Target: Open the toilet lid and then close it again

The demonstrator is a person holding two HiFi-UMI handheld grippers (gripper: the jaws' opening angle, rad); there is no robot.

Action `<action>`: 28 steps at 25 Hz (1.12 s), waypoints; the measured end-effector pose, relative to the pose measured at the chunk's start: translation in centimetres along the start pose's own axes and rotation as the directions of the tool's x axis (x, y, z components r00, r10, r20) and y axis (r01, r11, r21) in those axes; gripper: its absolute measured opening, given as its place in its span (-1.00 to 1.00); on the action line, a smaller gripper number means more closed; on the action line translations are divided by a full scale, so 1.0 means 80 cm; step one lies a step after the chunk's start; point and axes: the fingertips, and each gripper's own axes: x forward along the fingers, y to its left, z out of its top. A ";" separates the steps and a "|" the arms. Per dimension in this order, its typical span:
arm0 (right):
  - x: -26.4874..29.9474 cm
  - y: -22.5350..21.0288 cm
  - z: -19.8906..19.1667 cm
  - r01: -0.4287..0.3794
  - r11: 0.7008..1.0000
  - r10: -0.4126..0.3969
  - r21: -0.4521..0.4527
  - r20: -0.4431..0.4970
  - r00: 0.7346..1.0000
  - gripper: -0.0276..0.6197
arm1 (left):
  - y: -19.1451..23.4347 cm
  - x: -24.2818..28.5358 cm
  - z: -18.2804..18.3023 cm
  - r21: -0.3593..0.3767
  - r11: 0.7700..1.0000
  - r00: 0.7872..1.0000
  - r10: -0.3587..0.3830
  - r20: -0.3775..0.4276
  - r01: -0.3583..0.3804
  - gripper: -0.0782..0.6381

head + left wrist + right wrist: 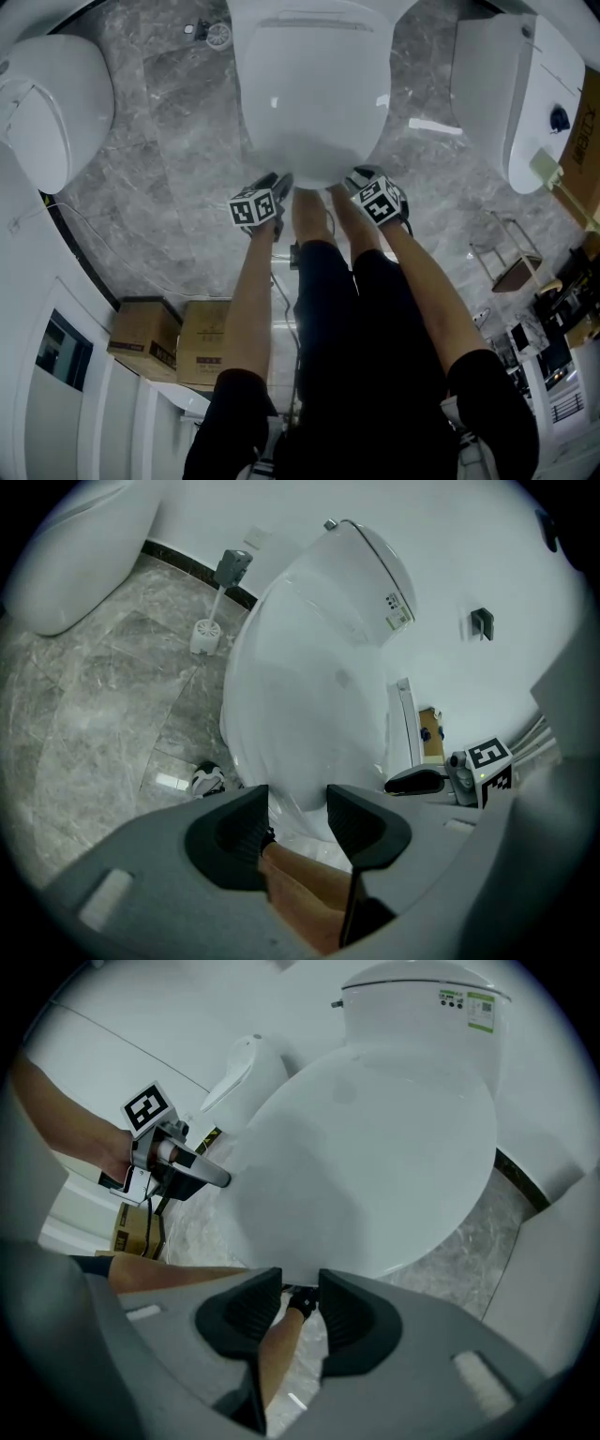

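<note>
The white toilet's lid (314, 94) lies down over the bowl, a broad smooth oval in front of me. Both grippers point down at its front rim. My left gripper (281, 180) is at the rim's left, jaws wide apart; in the left gripper view (298, 813) only the lid (300, 696) beyond and my leg show between them. My right gripper (356, 176) is at the rim's right, with a narrower gap (298, 1288). Its tips reach the edge of the lid (375, 1147), and nothing is pinched. Each gripper shows in the other's view: right gripper (422, 780), left gripper (202, 1174).
Grey marble floor (159, 141) surrounds the toilet. Another white toilet (47, 103) stands at the left and one (511, 94) at the right. A toilet brush (217, 36) sits by the back wall. Cardboard boxes (178, 342) lie behind me, a small metal stand (511, 262) to the right.
</note>
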 end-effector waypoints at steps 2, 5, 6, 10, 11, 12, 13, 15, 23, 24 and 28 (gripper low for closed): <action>0.000 -0.002 0.000 0.009 1.000 -0.009 0.002 0.011 1.000 -0.54 | 0.002 0.000 0.000 -0.001 1.000 1.000 -0.011 0.003 0.011 -0.21; 0.000 -0.004 -0.001 0.002 1.000 -0.002 0.003 0.012 1.000 -0.54 | 0.006 0.000 0.000 0.000 1.000 1.000 -0.004 -0.002 0.004 -0.17; 0.000 -0.003 -0.001 -0.005 1.000 0.005 0.003 0.003 1.000 -0.52 | 0.006 -0.001 0.000 0.002 1.000 1.000 0.007 -0.008 -0.007 -0.17; -0.014 0.005 0.009 -0.053 0.999 0.053 -0.002 0.006 0.999 -0.49 | -0.005 -0.020 0.008 0.027 0.999 0.999 0.047 -0.007 -0.047 -0.26; -0.022 0.007 0.014 -0.061 0.998 0.061 -0.010 0.015 0.998 -0.49 | -0.012 -0.027 0.010 0.040 0.998 0.999 0.047 -0.005 -0.046 -0.26; -0.031 0.009 0.019 -0.064 0.998 0.065 -0.021 0.021 0.998 -0.49 | -0.019 -0.034 0.013 0.056 0.997 0.999 0.045 -0.007 -0.044 -0.26; -0.041 0.008 0.024 -0.063 0.997 0.064 -0.034 0.025 0.998 -0.49 | -0.027 -0.043 0.015 0.073 0.996 0.999 0.043 -0.009 -0.042 -0.26; -0.061 0.006 0.032 -0.052 0.997 0.053 -0.054 0.032 0.998 -0.49 | -0.039 -0.061 0.021 0.106 0.993 0.999 0.042 -0.010 -0.041 -0.27; -0.142 0.015 0.052 -0.032 0.998 0.037 -0.058 0.098 0.994 -0.49 | -0.103 -0.129 0.042 0.311 0.949 0.998 0.055 -0.022 -0.045 -0.51; -0.151 0.020 0.052 -0.035 0.998 0.042 -0.058 0.109 0.993 -0.49 | -0.112 -0.138 0.046 0.340 0.939 0.998 0.063 -0.016 -0.054 -0.53; -0.188 0.049 0.054 -0.073 0.996 0.081 -0.055 0.156 0.984 -0.49 | -0.147 -0.175 0.064 0.429 0.898 0.995 0.089 0.042 -0.099 -0.69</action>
